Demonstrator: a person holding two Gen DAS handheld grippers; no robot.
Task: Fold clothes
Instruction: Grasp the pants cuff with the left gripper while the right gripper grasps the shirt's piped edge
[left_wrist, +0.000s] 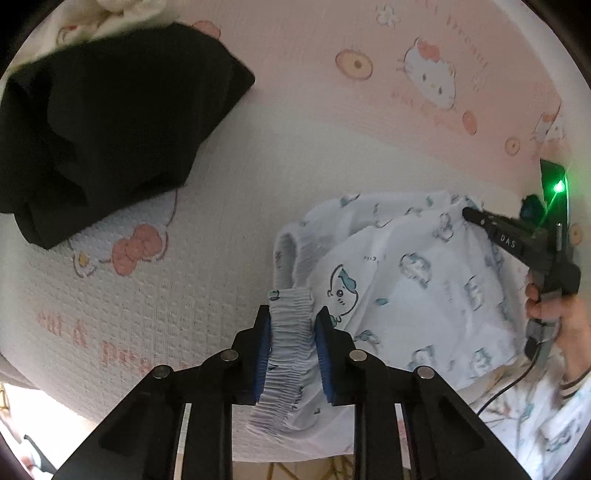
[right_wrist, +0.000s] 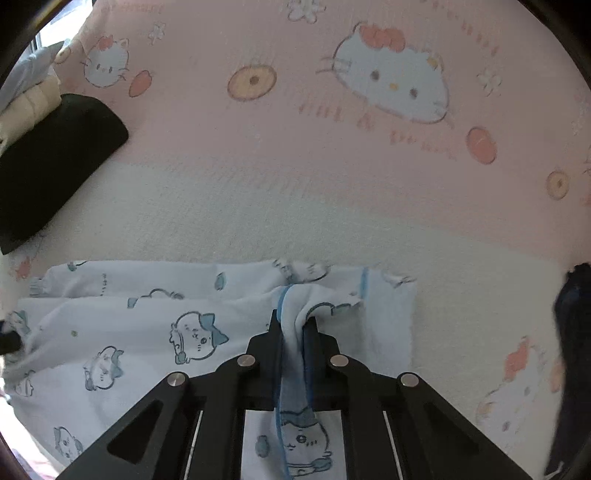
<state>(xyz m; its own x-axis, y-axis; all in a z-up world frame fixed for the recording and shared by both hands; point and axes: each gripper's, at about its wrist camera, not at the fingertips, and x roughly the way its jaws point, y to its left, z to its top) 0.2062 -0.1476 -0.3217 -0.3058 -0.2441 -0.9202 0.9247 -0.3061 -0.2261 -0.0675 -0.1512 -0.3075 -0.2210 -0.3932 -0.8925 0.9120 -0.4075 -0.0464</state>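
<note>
Two grippers hold pale printed trousers (right_wrist: 122, 332) on a bed (right_wrist: 295, 206): left gripper (left_wrist: 291, 317) clamps the elastic waistband (left_wrist: 290, 350), lower centre; right gripper (right_wrist: 293, 321) is pinched tight on a blue-trimmed hem (right_wrist: 295, 369). Likely lifting for a fold; next, carry both ends over evenly.

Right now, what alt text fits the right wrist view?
The right gripper is shut on a blue-trimmed edge of the white cartoon-print garment, which lies spread on a pink and cream cat-print bedspread. A black garment lies at far left.
</note>
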